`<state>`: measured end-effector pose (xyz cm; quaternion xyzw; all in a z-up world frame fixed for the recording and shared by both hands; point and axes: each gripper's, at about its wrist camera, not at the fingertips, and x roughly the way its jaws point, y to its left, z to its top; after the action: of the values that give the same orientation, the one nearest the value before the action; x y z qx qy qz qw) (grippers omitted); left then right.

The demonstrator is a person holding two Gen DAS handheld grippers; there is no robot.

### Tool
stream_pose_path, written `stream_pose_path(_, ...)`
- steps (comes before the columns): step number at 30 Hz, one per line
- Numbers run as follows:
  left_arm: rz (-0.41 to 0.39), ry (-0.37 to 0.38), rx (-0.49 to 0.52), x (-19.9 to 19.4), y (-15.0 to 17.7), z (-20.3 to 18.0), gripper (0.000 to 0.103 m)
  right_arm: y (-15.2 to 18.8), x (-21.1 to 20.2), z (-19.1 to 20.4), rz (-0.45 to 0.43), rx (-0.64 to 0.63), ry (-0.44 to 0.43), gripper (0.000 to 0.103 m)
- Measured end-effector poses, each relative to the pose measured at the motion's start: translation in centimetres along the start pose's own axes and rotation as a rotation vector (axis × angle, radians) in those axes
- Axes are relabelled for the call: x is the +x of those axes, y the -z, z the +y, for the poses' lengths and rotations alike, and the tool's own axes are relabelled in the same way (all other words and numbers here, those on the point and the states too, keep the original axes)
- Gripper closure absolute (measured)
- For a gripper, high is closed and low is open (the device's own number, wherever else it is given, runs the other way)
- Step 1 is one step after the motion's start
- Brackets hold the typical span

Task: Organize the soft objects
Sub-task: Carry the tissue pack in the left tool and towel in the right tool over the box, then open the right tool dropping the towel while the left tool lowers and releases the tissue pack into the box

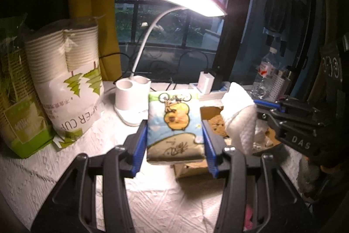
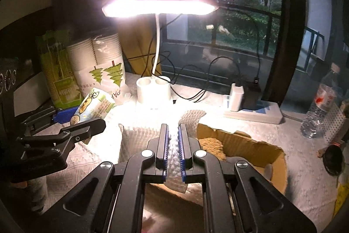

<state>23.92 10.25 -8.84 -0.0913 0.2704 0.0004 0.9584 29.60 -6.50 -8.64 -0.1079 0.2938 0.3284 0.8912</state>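
Above the white-clothed bench (image 1: 65, 178), your left tool (image 1: 174, 141) clamps a cartoon-printed soft tissue pack (image 1: 174, 123) while your right tool (image 2: 173, 145), nearly closed, pinches a white quilted paper towel (image 2: 174, 143) over the open cardboard box (image 2: 250, 145), where loosening early could drop either outside.

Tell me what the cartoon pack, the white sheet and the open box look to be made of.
Cartoon pack: glossy printed plastic film, probably a soft tissue pack; it dents between the left gripper fingers.
White sheet: embossed paper towel, matte, dimpled and crumpled.
Open box: brown corrugated cardboard, with a raw torn edge.
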Motion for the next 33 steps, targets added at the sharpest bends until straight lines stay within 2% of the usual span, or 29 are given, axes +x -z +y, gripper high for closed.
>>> stream_pose_path(11, 0.038, -0.004, -0.039, 2.0, 0.9, 1.6, 0.055, 1.1, 5.3, 0.5, 0.088, 0.012, -0.031, 0.093)
stream_pose_path(25, 0.079, 0.003, -0.05, 3.8, 1.8, 1.9, 0.055, 3.4, 9.7, 0.7, 0.222, 0.019, -0.049, 0.093)
stream_pose_path(27, 0.078, 0.002, -0.046, 3.7, 1.7, 1.7, 0.055, 3.4, 9.8, 0.6, 0.229, 0.024, -0.053, 0.089)
stream_pose_path(29, 0.079, 0.0, -0.043, 3.7, 1.6, 1.5, 0.055, 3.2, 9.3, 0.5, 0.215, 0.026, -0.049, 0.067)
stream_pose_path(33, 0.08, 0.0, -0.027, 3.7, 1.4, 0.6, 0.055, 2.5, 7.8, 0.0, 0.167, 0.036, -0.039, 0.06)
